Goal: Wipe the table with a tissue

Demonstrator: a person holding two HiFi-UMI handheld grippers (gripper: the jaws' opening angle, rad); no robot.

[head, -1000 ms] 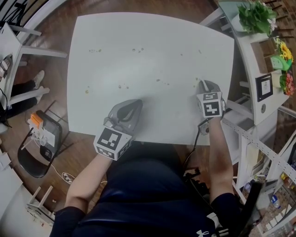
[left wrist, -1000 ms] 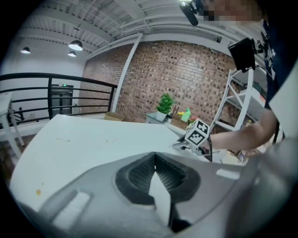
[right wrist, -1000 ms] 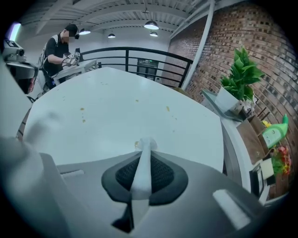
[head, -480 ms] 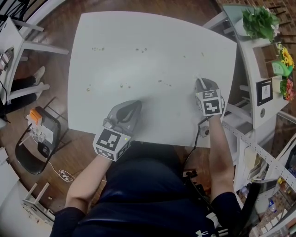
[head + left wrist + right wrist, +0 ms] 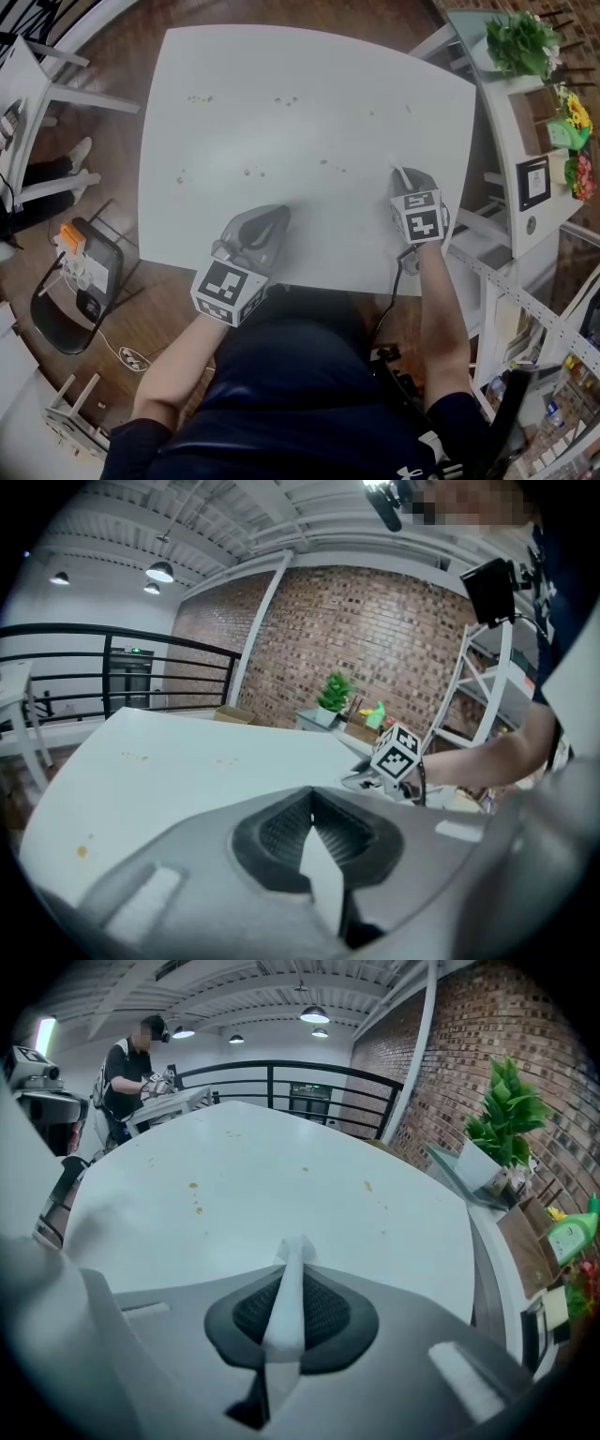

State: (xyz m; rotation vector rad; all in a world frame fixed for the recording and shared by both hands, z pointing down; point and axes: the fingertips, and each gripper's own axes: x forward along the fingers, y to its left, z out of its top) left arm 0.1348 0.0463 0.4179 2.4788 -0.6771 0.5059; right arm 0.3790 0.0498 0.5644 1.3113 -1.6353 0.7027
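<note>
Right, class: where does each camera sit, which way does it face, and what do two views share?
Head view: on the person's head, facing steeply down at the table; both arms, torso, left hand-held gripper and right hand-held gripper show.
Left gripper view: rides the left hand-held gripper, facing across the table toward a brick wall; the right forearm shows.
Right gripper view: rides the right hand-held gripper, facing along jaws shut on the tissue; holder's body unseen.
Shared: all three show the table and potted plant.

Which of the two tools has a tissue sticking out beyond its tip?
The right tool: a white tissue pokes out of its shut jaws. Nothing pokes out beyond the left tool.
</note>
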